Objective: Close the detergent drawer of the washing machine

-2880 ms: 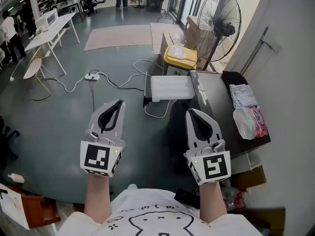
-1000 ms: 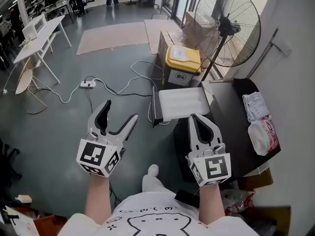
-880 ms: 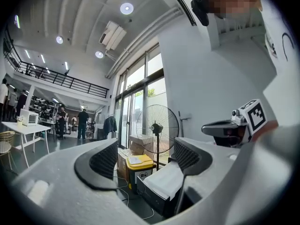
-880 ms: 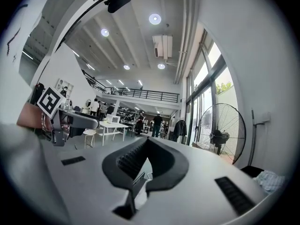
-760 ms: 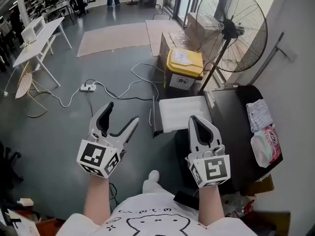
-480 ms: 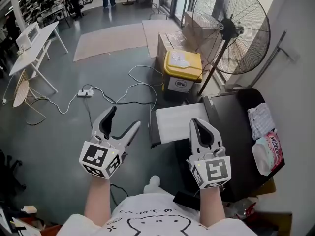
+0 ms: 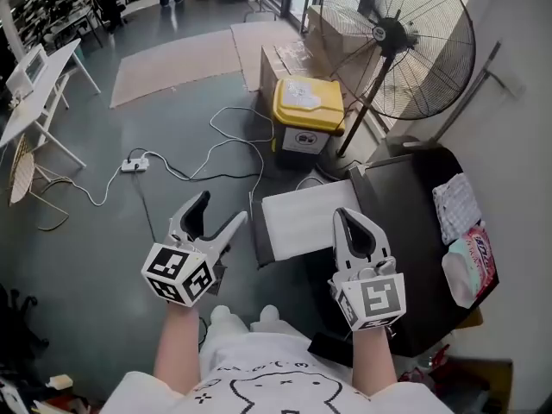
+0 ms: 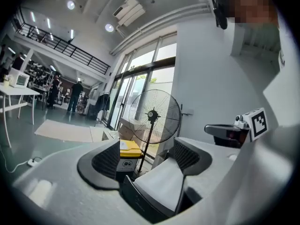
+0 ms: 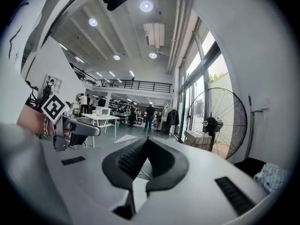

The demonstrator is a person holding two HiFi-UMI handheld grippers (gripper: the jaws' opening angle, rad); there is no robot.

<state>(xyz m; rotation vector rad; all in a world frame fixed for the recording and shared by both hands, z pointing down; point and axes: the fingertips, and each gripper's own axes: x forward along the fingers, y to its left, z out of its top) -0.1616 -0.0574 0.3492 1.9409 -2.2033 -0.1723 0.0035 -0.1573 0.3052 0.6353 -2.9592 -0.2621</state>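
The white ribbed detergent drawer [image 7: 304,218] stands pulled out of the dark washing machine [image 7: 405,205], its dark front panel [image 7: 258,241] facing the grey floor [image 7: 103,231]. In the head view it lies between the two grippers, at about 2 o'clock from the left gripper [image 7: 220,210] and 11 o'clock from the right gripper [image 7: 349,218].

The left gripper's jaws are released and spread wide. Its own view shows the drawer [image 8: 159,182] low in the gap between them, beyond the ribbed pads [image 8: 108,161]. The jaw nearer the drawer is just beside the front panel; whether it touches cannot be told. The right gripper [image 9: 146,142] is clenched, tips meeting on nothing, and hovers over the machine's near edge beside the drawer.

At 12 o'clock from the drawer sits a yellow-lidded bin [image 7: 306,115], with cardboard boxes [image 7: 289,59] behind it. A large black pedestal fan [image 7: 397,41] stands at 1 o'clock. On the machine top, at 3 o'clock, lie a folded pale cloth [image 7: 453,201] and a pink packet [image 7: 470,261]. A white power strip [image 7: 131,165] with trailing cable lies on the floor at 10 o'clock.
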